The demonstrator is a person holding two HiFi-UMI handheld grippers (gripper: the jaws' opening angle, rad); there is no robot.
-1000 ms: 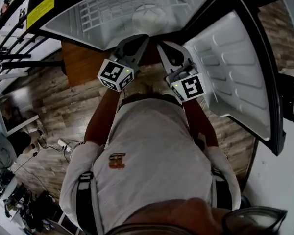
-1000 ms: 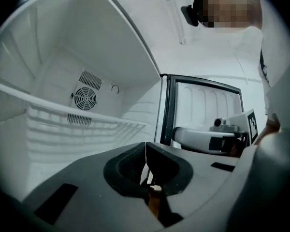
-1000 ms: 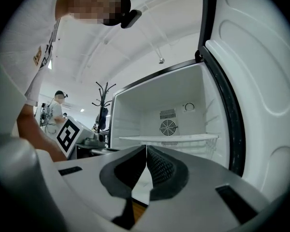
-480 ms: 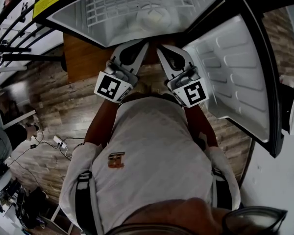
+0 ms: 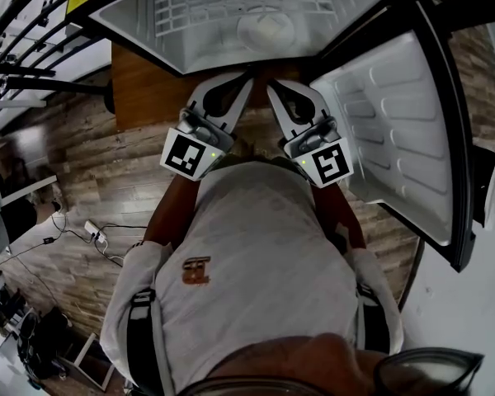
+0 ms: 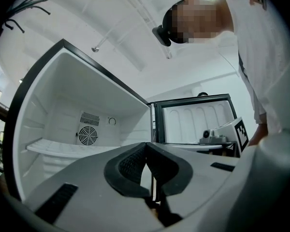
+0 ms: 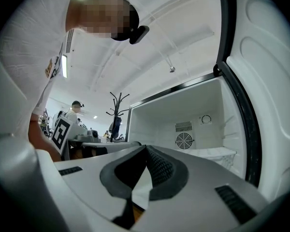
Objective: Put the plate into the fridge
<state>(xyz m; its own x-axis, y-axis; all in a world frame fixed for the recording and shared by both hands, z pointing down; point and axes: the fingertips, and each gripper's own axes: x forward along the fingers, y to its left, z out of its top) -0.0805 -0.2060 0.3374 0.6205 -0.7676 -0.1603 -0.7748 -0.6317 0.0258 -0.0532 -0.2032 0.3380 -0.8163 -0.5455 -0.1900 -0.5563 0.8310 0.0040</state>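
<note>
A white plate (image 5: 265,30) lies on the wire shelf (image 5: 190,7) inside the open fridge, at the top of the head view. Both grippers hang just outside the fridge's front edge, clear of the plate. My left gripper (image 5: 244,79) is shut with nothing between its jaws, its tips meeting in the left gripper view (image 6: 146,144). My right gripper (image 5: 273,86) is shut and empty too, tips together in its own view (image 7: 146,147). Neither gripper view shows the plate; each looks slightly upward into the white fridge cavity with its round fan (image 6: 87,135).
The fridge door (image 5: 396,130) stands wide open at the right, close beside my right gripper. A brown wooden panel (image 5: 144,89) sits under the fridge's left front. Cables (image 5: 99,238) lie on the plank floor at the left. A coat rack (image 7: 117,105) stands far off.
Both grippers have risen a little in front of the fridge while staying shut. The left one has rolled, so its marker cube shows a different face. The plate has stayed on the shelf.
</note>
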